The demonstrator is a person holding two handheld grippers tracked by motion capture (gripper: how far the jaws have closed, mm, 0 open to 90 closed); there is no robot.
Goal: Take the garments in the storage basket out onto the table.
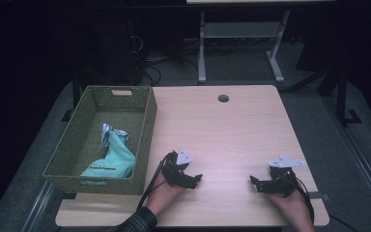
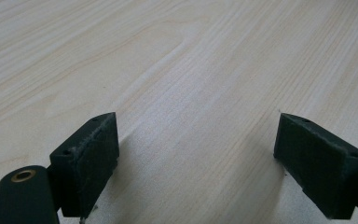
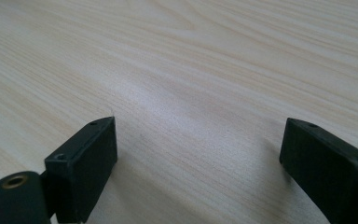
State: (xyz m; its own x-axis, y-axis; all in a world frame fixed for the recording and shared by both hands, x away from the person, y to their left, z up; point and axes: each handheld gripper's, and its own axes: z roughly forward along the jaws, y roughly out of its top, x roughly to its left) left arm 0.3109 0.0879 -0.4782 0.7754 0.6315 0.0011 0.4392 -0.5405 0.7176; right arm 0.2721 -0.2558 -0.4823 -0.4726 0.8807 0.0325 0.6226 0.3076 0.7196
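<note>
Both grippers rest empty on the table [image 1: 232, 125].
Left gripper [image 1: 196, 179] and right gripper [image 1: 252, 181] hold jaws wide apart; the teal bag [image 1: 112, 159] already lies inside the green woven basket [image 1: 147, 130], so little seems left.

A green woven basket [image 1: 145, 126] sits at the tabletop's [image 1: 232, 130] left edge, a teal bag [image 1: 112, 158] lying inside it. A round cable hole [image 1: 223, 98] marks the far edge. Beyond stands another table's white frame [image 1: 241, 43].
</note>
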